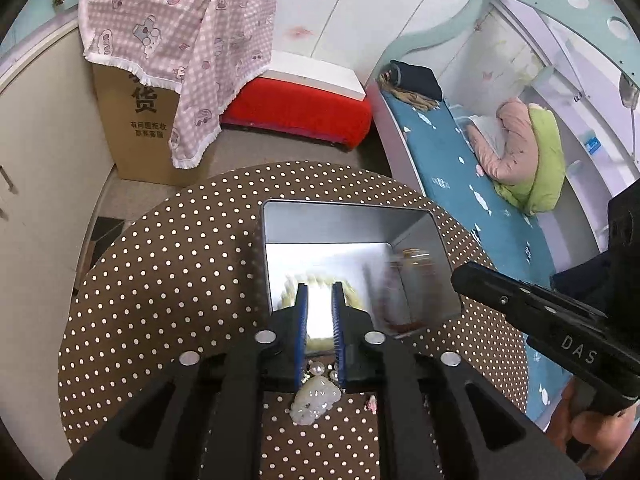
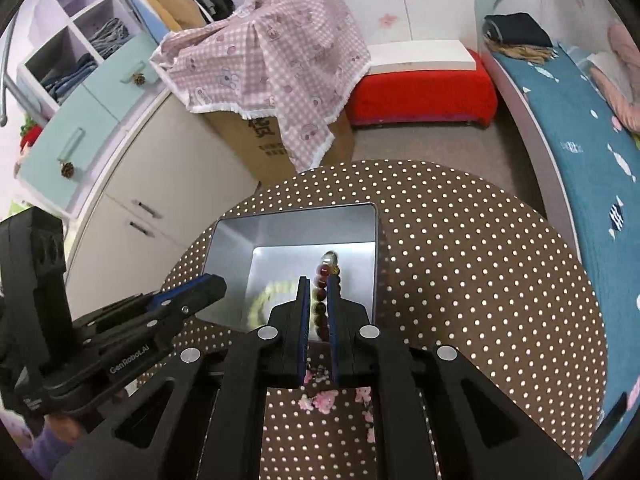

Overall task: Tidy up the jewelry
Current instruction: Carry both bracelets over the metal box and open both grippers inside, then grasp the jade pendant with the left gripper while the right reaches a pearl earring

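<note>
An open silver tin box (image 1: 340, 220) (image 2: 296, 228) stands on the round brown polka-dot table (image 1: 168, 280) (image 2: 460, 272). A pale yellow-green bead bracelet (image 1: 354, 296) (image 2: 262, 300) lies in it. My left gripper (image 1: 320, 286) is over the box's near edge, fingers slightly apart, nothing between them. A white pearl hair piece (image 1: 316, 400) lies on the table under it. My right gripper (image 2: 318, 280) is shut on a dark red bead bracelet (image 2: 326, 276), held over the box; in the left wrist view it is blurred (image 1: 404, 280). Pink flower trinkets (image 2: 322, 400) lie on the table below.
A cardboard box (image 1: 140, 136) under a pink checked cloth (image 1: 180, 40) stands behind the table. A red bench (image 1: 296, 116) is beside it. A bed with a blue cover (image 1: 460, 184) runs along the right. White cabinets (image 2: 132, 200) stand at the left.
</note>
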Tool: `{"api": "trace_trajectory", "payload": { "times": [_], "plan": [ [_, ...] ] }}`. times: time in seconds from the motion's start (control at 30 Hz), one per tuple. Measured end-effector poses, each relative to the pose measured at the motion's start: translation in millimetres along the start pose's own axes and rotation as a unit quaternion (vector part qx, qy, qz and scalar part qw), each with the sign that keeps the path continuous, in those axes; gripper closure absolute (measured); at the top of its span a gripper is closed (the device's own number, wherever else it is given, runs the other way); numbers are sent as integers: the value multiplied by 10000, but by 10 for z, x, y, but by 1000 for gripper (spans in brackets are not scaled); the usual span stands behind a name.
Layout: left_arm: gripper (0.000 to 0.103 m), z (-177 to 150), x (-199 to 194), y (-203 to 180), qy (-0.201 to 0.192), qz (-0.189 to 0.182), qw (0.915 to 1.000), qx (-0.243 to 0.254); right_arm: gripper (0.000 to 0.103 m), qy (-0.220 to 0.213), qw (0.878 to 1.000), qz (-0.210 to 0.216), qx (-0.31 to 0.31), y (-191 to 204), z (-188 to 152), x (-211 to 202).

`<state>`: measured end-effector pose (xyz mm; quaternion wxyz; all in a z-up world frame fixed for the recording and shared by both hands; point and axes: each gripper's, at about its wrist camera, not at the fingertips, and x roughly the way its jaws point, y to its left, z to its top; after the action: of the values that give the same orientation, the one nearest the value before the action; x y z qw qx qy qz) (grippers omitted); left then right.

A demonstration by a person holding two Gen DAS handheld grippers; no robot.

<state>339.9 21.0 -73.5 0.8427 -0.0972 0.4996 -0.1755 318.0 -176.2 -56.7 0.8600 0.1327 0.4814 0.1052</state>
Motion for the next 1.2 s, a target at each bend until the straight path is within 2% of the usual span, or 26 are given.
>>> {"api": "trace_trajectory", "payload": {
  "times": [0.03, 0.13, 0.43, 0.63, 0.7, 0.73, 0.77, 0.8, 1.0, 1.2],
  "plan": [
    [75, -7, -21, -11, -8, 34, 10000, 3, 92, -3, 10000, -1, 14, -11, -7, -13],
    [62, -28, -130, -37, -154, 82, 9998, -22, 92, -5, 10000, -37, 67, -34, -30, -80],
    [41, -255, -461, -67, -326, 600, 9976, 149, 92, -74, 9988, -475, -27, -61, -244, -410],
    [38, -429, -514, -18, -198, 763, 9968, 115, 91, -6, 9980, -635, -1, -170, -460, -562],
    [38, -529, -500, -11, -137, 821, 9964, 175, 86, 24, 9976, -695, 14, -210, -549, -589],
    [38, -576, -487, -20, -98, 879, 9959, 209, 70, 53, 9972, -741, 41, -236, -596, -594],
    [38, -617, -461, -28, -50, 922, 9954, 248, 46, 65, 9970, -771, 57, -255, -647, -597],
    [38, -668, -429, -35, 10, 935, 9952, 283, 41, 56, 9969, -779, 60, -268, -679, -603],
    [38, -856, -241, -77, 273, 856, 9954, 324, 41, 314, 9960, -813, 182, -384, -893, -506],
    [38, -933, -125, -145, 350, 878, 9942, 507, 41, 423, 9948, -891, 250, -450, -1016, -412]
  ]
}}
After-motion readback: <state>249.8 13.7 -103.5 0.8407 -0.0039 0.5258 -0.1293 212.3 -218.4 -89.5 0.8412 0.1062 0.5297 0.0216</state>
